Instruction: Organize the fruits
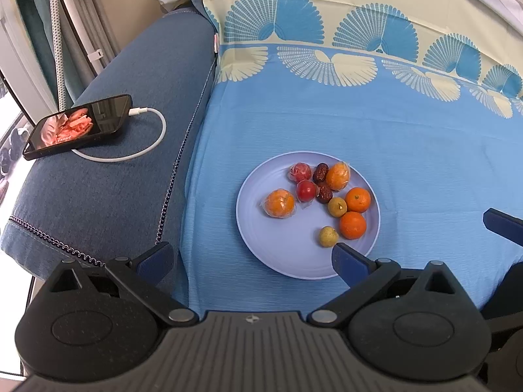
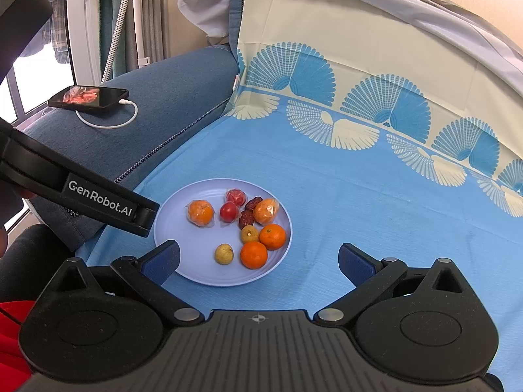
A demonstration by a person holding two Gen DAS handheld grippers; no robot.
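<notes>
From the left wrist camera, the left gripper (image 1: 251, 261) is held low over the blue patterned cloth (image 1: 408, 150), its two fingers spread wide with nothing between them; its left finger sits over the seam by the dark blue cushion (image 1: 130, 179) and its right finger overlaps the near rim of the pale plate (image 1: 287, 258). The plate lies just ahead, slightly to the right of the gap between the fingers, and carries all the fruit: a wrapped orange (image 1: 278, 203) on the left, a wrapped tomato (image 1: 306, 190), two dates (image 1: 322, 183), two bare oranges (image 1: 352, 225) on the right, and two small yellowish fruits, the nearer one (image 1: 328, 236) just beyond the right fingertip. A phone (image 1: 78, 125) with a white cable (image 1: 153, 137) rests on the cushion, well apart. A blue finger of the right gripper (image 1: 503, 225) shows at the right edge. From the right wrist camera, the right gripper (image 2: 260, 261) is likewise fully open and empty, held low above the cloth. The plate (image 2: 202, 271) lies just ahead and left of centre, its near rim under the left finger; the nearer yellowish fruit (image 2: 224, 254) and a bare orange (image 2: 253, 254) sit closest. The left gripper's black body (image 2: 98, 202) slants in from the left, its end at the plate's left rim.
</notes>
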